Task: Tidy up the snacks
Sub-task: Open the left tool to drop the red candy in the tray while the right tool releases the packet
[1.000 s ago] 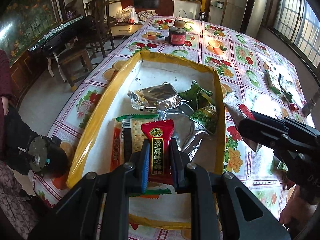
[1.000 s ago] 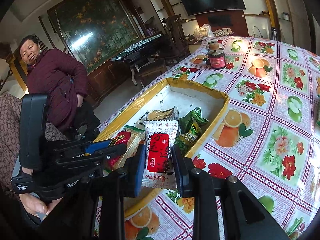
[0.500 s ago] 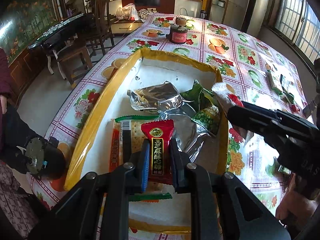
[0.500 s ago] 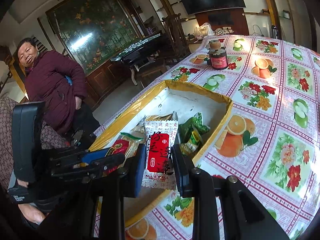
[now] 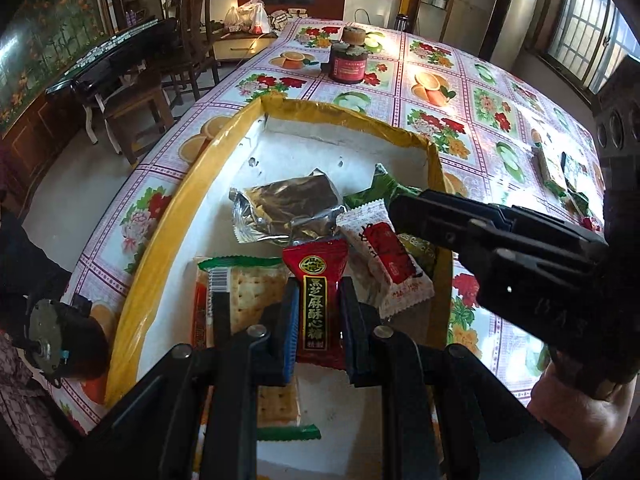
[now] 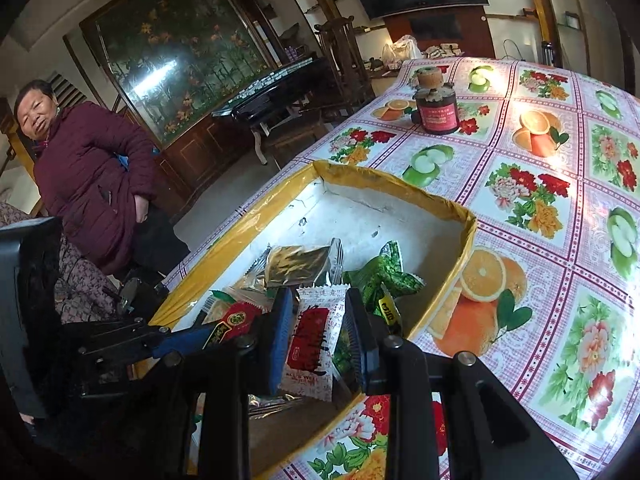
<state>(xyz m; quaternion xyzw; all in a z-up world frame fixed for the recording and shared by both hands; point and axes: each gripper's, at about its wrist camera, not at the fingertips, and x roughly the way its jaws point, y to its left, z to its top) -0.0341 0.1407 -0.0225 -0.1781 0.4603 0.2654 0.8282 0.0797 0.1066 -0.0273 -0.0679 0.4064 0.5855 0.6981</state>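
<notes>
Your left gripper (image 5: 318, 322) has its fingers closed to a narrow gap on a red candy packet (image 5: 316, 296) with gold characters, held upright over the near end of the yellow-rimmed tray (image 5: 160, 240). Your right gripper (image 6: 316, 334) pinches a white packet with a red label (image 6: 314, 344) the same way, fingers nearly together, and it hangs just beside the red one, over the tray's near right side. Inside the tray, beneath the red candy packet, lies a cracker pack (image 5: 244, 300) with green ends, flat on the white floor. Farther into the tray sits a crumpled silver foil pouch (image 5: 286, 204), and to its right a green snack bag (image 6: 380, 280) leans near the tray's right wall. The far half of the tray is bare white. The tray rests on a table (image 6: 540, 208) covered in a fruit-and-flower cloth. Beyond the tray's far end stands a dark jar with a red label (image 6: 436, 114). Well to the tray's right, more small packets (image 5: 560, 172) lie on the cloth. A person in a maroon coat (image 6: 92, 184) stands off the tray's left side.
</notes>
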